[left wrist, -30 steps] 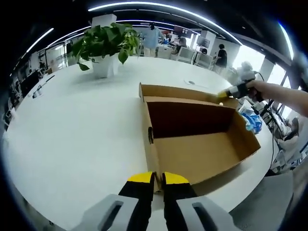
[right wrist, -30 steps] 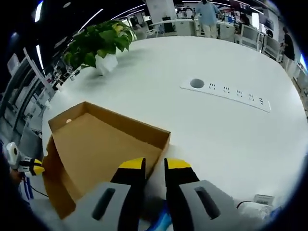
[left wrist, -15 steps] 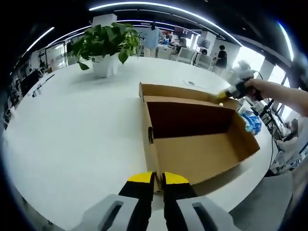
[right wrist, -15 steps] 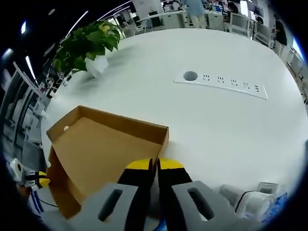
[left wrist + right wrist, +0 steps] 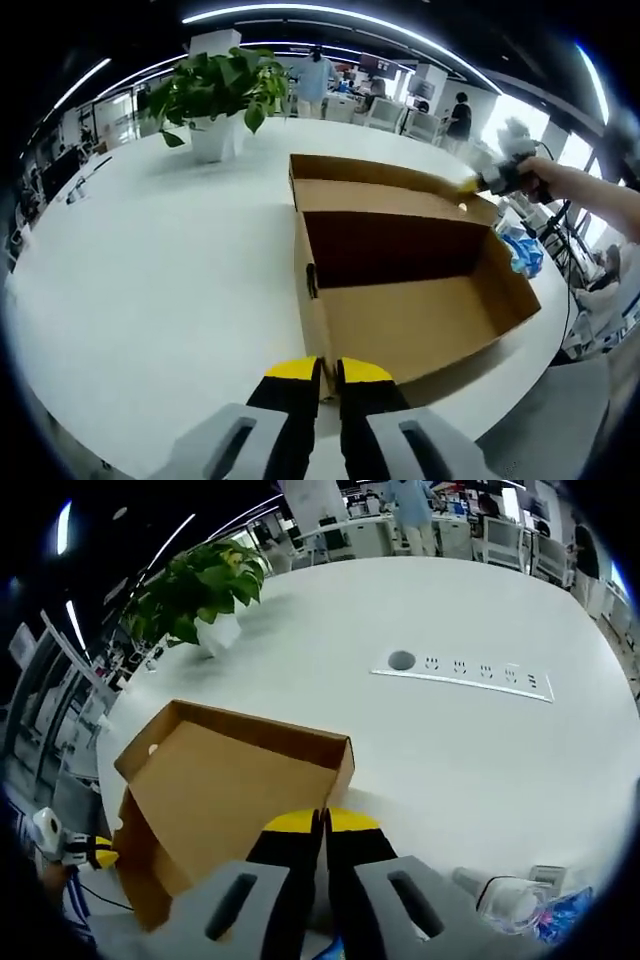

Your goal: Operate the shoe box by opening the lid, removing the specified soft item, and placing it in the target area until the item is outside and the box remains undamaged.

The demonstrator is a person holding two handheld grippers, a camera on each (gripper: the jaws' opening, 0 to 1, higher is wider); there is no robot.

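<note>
The left gripper view looks down along the left gripper (image 5: 327, 372), whose yellow-tipped jaws are pressed together on the near wall of the open cardboard box (image 5: 400, 290), pinching its top edge. The box sits on a big white round table (image 5: 150, 280), close to the table's edge, and its brown inside looks bare from here, though the far wall throws a dark shadow over part of the floor. The lid (image 5: 380, 185) is hinged at the far side and held up and back. At its far right corner the right gripper (image 5: 497, 177) has hold of it, with a person's hand and forearm (image 5: 585, 195) reaching in behind. Just past the box on the right, something blue and crumpled (image 5: 522, 250) lies by the table edge; I can't make out what it is. A potted plant (image 5: 215, 95) stands well away across the table, and people stand far off in the office beyond. In the right gripper view, the right gripper (image 5: 325, 825) is clenched on the lid's (image 5: 225, 780) edge, with the jaws tight together and the cardboard between them. A white power strip (image 5: 462, 672) is set into the table further out, and the plant (image 5: 200, 585) shows at the far side.
</note>
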